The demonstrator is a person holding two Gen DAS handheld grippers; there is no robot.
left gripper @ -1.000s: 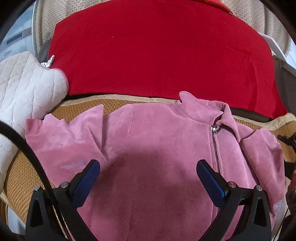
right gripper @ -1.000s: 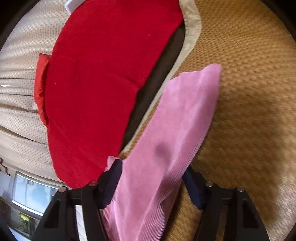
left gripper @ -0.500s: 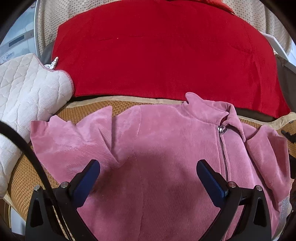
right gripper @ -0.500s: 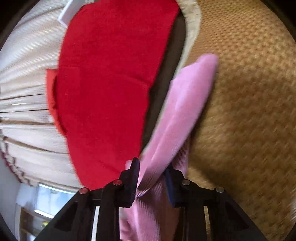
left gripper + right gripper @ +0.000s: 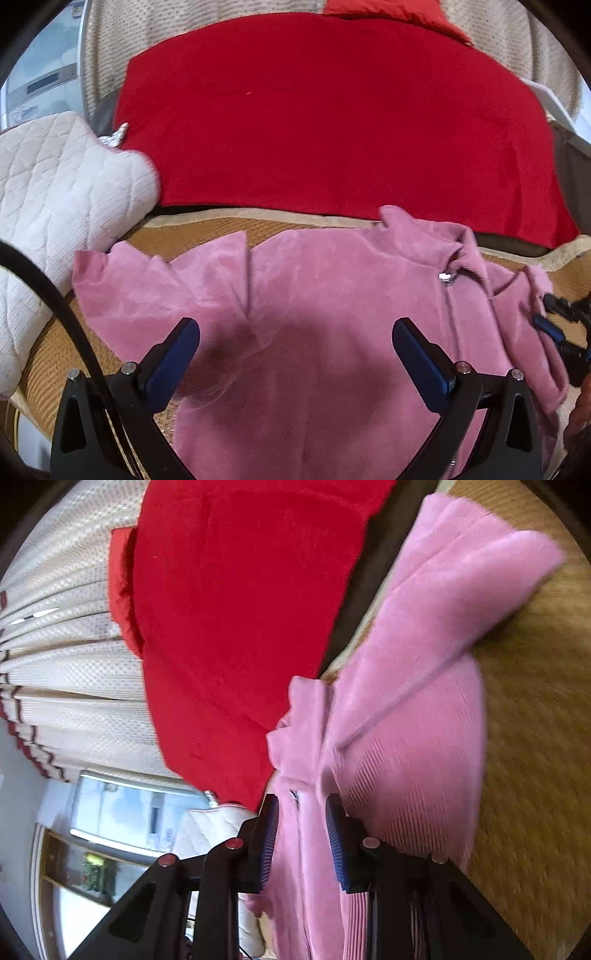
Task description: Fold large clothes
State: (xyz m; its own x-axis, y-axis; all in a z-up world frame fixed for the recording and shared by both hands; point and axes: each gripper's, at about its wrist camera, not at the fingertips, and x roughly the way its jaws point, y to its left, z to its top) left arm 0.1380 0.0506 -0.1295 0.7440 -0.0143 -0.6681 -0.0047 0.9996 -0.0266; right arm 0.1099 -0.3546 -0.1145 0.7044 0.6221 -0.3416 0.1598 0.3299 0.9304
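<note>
While the left tool (image 5: 295,347) hangs over the chest of the pink corduroy jacket (image 5: 332,314) with its blue pads spread wide and nothing between them, the right tool (image 5: 301,834) has its pads drawn close together on a fold of the same jacket (image 5: 406,720), pink cloth pinched in the narrow gap. The jacket lies front up on a woven tan mat (image 5: 207,232), its collar (image 5: 436,236) pointing toward the red blanket (image 5: 332,122) that lies just beyond the mat's pale border. A silver zip pull (image 5: 447,277) sits below the collar. One sleeve (image 5: 155,280) is spread flat away from the zip, its cuff end near a white quilted cushion (image 5: 55,192) that touches the red blanket's corner. On the other side of the zip, the second sleeve (image 5: 461,590) is lifted and doubled back over the jacket body where the right tool (image 5: 561,325) holds it. Behind the red blanket hangs a cream curtain (image 5: 66,646), with a window (image 5: 129,812) below it in the right wrist view.
</note>
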